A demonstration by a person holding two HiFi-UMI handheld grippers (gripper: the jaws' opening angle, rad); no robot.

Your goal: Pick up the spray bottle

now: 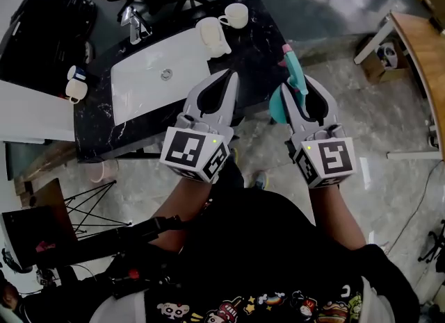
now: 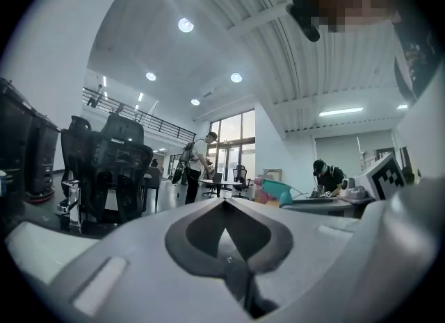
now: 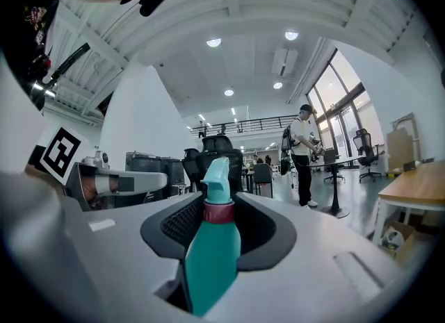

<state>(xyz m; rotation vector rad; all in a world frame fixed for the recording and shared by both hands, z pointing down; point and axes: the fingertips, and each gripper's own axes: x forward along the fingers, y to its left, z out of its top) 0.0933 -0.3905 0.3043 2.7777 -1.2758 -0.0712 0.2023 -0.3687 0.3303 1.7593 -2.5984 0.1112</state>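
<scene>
The teal spray bottle with a red collar and pale nozzle is off the counter, clamped between the jaws of my right gripper. In the right gripper view the spray bottle stands upright between the jaws, nozzle end pointing away, and the right gripper is shut on its body. My left gripper hangs beside it over the counter's front edge, jaws closed together with nothing in them. The left gripper shows its tips meeting, with the spray bottle off to its right.
A black marble counter holds a white sink, a faucet, a white pitcher, a mug and a cup. A wooden table stands at the right. Office chairs and people stand farther off.
</scene>
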